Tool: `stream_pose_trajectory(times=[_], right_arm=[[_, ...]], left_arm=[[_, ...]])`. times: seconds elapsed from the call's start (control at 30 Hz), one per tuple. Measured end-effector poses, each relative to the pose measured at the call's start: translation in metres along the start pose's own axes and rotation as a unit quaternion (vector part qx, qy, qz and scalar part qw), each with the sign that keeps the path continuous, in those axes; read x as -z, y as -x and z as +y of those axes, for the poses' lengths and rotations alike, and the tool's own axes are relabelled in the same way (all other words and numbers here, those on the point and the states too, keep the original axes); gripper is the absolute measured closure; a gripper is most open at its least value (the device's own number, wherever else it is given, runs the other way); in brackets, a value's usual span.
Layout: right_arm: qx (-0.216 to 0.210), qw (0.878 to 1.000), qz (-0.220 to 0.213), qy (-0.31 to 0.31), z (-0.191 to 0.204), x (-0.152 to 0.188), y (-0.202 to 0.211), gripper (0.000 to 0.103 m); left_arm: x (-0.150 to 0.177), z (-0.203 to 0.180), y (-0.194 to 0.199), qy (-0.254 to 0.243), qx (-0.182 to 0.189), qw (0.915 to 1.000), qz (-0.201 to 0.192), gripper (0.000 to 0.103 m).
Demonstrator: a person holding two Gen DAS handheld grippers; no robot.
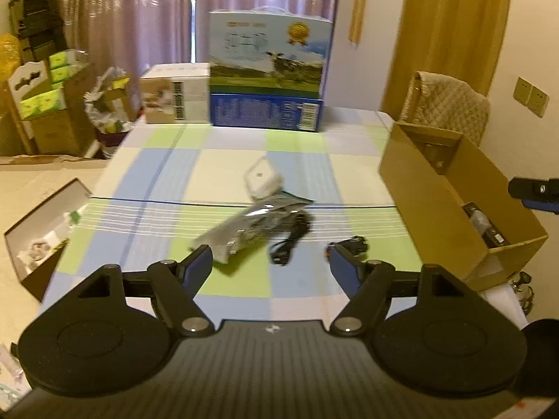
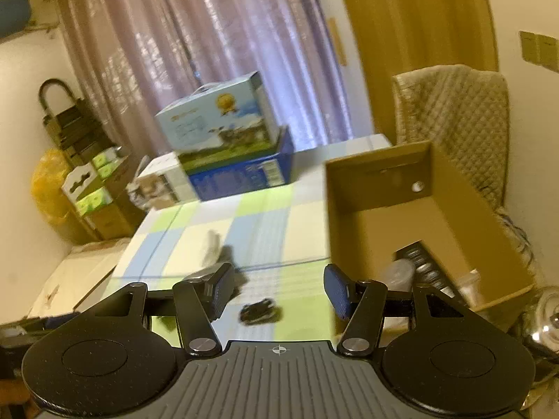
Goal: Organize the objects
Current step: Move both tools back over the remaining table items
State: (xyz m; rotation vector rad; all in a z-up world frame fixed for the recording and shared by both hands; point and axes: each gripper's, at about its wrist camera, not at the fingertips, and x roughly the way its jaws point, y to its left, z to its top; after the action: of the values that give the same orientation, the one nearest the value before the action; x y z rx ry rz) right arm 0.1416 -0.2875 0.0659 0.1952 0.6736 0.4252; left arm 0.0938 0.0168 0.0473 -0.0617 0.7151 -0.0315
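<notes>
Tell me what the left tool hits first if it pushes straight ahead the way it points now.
Probably the silvery plastic packet, which lies just past the open left tool, with the black cable bundle beside it. Depth is hard to judge in this fisheye view, and the tool may pass above them.

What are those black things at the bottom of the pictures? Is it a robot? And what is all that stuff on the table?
No robot: a person holds a grabbing tool in each hand, with a camera on each, so each picture looks out along two fingers. One picture is from the left tool, the other from the right tool. Both are open and hold nothing. On the checked tablecloth lie a white charger, a shiny packet, a black cable and a small dark object. At the right stands an open cardboard box with some things already inside.
</notes>
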Motion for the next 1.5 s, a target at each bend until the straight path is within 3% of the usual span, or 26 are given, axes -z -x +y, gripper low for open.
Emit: stream_pose_trajectory(times=[0.5,1.5], right_arm=[[-0.022,0.998,0.062,0.024,0.045,0.057,-0.027,0.049],[-0.049,0.994,0.088,0.041,0.050,0.074,-0.039,0.049]], left_arm=[[0.016,0.046,0.015,0.030,-0.017,0.9994,0.002,0.029],[0.018,0.019,0.019,0.031,-0.001,0.9992,0.024,0.027]])
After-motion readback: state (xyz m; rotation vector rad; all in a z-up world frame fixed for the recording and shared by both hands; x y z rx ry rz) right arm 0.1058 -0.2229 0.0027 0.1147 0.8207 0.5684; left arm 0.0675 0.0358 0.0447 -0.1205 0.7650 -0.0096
